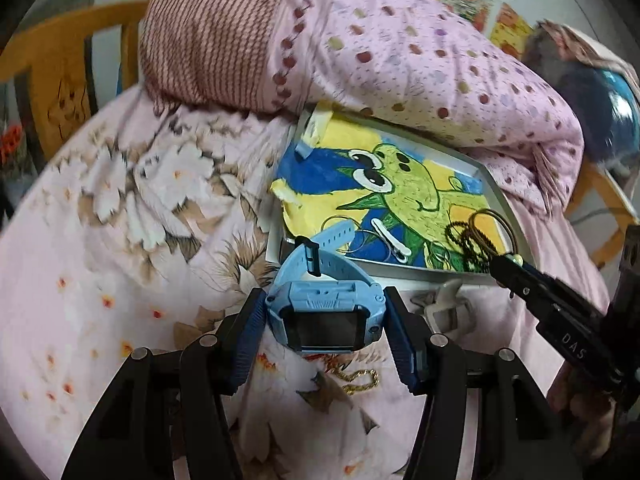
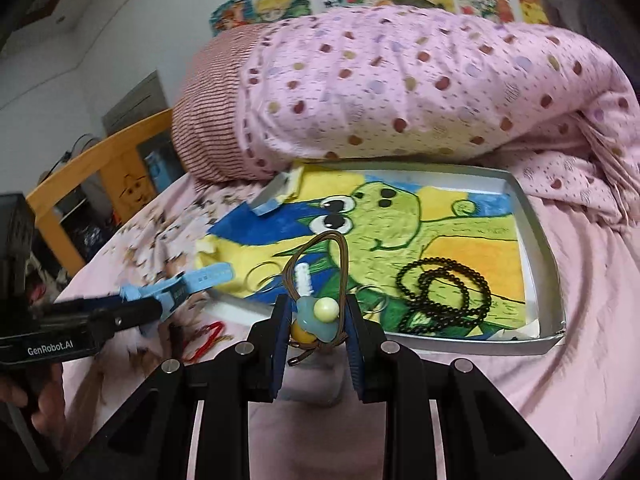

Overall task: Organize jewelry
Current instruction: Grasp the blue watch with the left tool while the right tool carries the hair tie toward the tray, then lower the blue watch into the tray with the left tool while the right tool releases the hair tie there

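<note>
Left tool [image 1: 326,322] clamps blue watch [image 1: 325,312]; right tool [image 2: 318,316] pinches beaded hair tie [image 2: 322,280].
Watch case rigid, strap floppy: hold case. Tie elastic, light, slips easily: grip at beads.

Bead string [image 2: 444,292] inside tray [image 2: 536,220]

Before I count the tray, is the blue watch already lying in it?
No, the left gripper holds the blue watch outside the tray.

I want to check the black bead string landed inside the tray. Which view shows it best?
The right wrist view: the black bead string lies coiled in full on the drawing inside the tray. The left wrist view shows only part of it, behind the right gripper.
</note>
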### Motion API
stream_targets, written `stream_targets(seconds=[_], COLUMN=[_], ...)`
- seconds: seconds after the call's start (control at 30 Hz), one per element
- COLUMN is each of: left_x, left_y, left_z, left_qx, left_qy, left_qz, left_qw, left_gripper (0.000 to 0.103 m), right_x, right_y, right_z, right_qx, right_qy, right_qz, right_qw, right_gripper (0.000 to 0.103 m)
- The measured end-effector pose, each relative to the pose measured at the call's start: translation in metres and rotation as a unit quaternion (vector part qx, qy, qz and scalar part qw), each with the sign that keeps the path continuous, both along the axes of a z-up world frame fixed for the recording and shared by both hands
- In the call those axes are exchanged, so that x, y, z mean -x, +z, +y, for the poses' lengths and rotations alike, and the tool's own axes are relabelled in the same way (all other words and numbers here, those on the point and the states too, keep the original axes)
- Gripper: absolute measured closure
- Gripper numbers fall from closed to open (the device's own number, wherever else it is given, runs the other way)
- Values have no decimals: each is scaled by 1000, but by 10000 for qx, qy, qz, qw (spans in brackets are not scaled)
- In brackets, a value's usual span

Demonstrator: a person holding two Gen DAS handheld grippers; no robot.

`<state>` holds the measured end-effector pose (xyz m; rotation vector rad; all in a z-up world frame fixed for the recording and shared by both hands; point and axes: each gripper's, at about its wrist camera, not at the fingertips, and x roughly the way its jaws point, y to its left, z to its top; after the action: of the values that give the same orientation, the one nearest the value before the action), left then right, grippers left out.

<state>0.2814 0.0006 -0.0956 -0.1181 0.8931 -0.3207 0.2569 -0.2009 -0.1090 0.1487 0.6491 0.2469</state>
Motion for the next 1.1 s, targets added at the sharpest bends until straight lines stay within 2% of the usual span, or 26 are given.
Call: stream_targets(seconds=[0.13, 0.2, 0.33, 0.63, 0.83, 0.93, 1.03, 1.1], left_x=[-5, -9, -19, -56, -63, -64, -62, -60], left_y=[8, 7, 3, -18, -19, -19, -15, -12], left_z=[-7, -13, -28, -32, -31, -30, -29, -29], left_qx=[96, 173, 76, 473, 518, 531, 514, 496], left_qy=[-36, -121, -279, -170, -153, -122, -92, -96], left_qz=[-346, -387, -500, -37, 60, 97, 35, -41], left_qw=[9994, 9990, 9983, 9987, 9985, 9985, 9986, 9987], left_gripper=[51, 51, 51, 51, 51, 48, 40, 38], right_x=[-8, -9, -14, -29, -33, -34, -33, -31], right_y=[-4, -4, -6, -20, -26, -28, -24, -21], right_z=[-4, -5, -7, -28, -40, -43, -43, -44], right_qx=[-49, -49, -64, -289, -472, -520, -460, -417], right_qy=[-100, -111, -153, -571, -783, -823, -862, -891], right_qz=[53, 47, 60, 440, 648, 698, 614, 536], right_qw=[9999, 9999, 9998, 9970, 9937, 9928, 9933, 9937], right_gripper=[79, 79, 79, 79, 76, 70, 55, 50])
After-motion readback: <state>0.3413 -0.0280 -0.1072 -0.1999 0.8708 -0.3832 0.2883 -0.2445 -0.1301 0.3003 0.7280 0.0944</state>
